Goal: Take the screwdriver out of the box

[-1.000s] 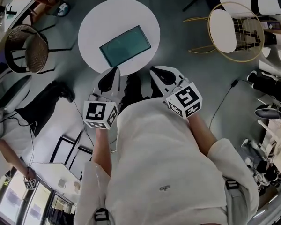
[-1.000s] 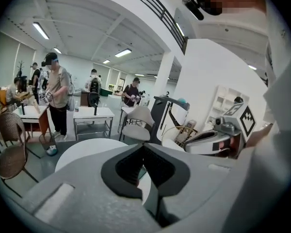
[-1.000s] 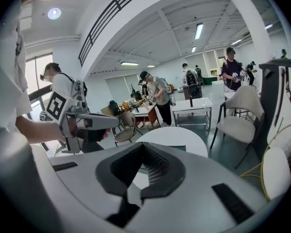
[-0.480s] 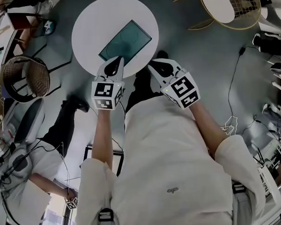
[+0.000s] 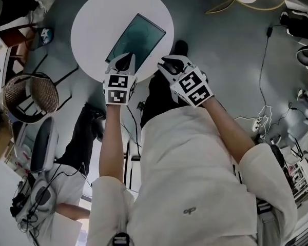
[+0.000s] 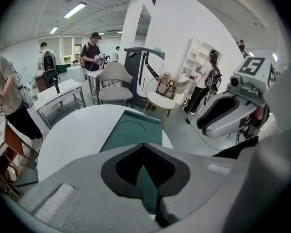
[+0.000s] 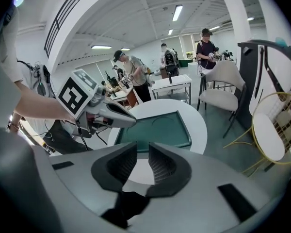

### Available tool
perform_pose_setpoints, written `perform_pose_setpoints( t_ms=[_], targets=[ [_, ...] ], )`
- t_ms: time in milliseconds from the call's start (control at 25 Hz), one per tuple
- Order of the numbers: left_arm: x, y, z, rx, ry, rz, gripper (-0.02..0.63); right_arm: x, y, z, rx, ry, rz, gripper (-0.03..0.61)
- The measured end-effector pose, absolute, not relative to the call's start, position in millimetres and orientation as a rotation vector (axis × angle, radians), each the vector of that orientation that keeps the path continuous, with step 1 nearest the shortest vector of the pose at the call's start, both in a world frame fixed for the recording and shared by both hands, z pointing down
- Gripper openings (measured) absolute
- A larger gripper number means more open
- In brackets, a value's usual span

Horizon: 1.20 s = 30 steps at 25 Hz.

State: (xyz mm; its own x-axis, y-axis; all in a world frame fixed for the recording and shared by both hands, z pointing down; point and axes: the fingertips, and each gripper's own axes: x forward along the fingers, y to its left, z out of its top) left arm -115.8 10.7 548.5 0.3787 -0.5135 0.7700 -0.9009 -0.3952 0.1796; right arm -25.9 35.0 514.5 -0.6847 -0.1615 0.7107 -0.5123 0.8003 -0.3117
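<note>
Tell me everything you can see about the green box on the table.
The box is a flat, dark teal rectangle with a paler rim and a faint circle marked on top. It looks closed, its contents unseen. It lies flat on the round white table, toward the person's side. The left tool hovers at its near end; contact cannot be told.

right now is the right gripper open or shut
Open: the right gripper has just been opening; its jaws stand apart with nothing between them.
</note>
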Motion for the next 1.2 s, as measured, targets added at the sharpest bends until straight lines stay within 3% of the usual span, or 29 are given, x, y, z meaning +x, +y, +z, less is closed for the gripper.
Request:
perform_pose_setpoints(
  t_ms=[680, 1080, 1200],
  targets=[
    [-113.9, -12.3, 614.2, 1.977, -1.068, 0.967, 0.011, -50.9, 30.7, 625.5, 0.452, -2.097, 0.593, 0.14],
    [-106.2, -5.6, 611.9, 1.997, -1.102, 0.959, 0.011, -54.5, 38.4, 649.9, 0.493, -2.06, 0.569, 0.143],
    [-103.6, -4.4, 611.6, 1.985, -1.115, 1.003, 0.011, -53.1, 36.0, 653.3, 0.511, -2.062, 0.549, 0.119]
  ],
)
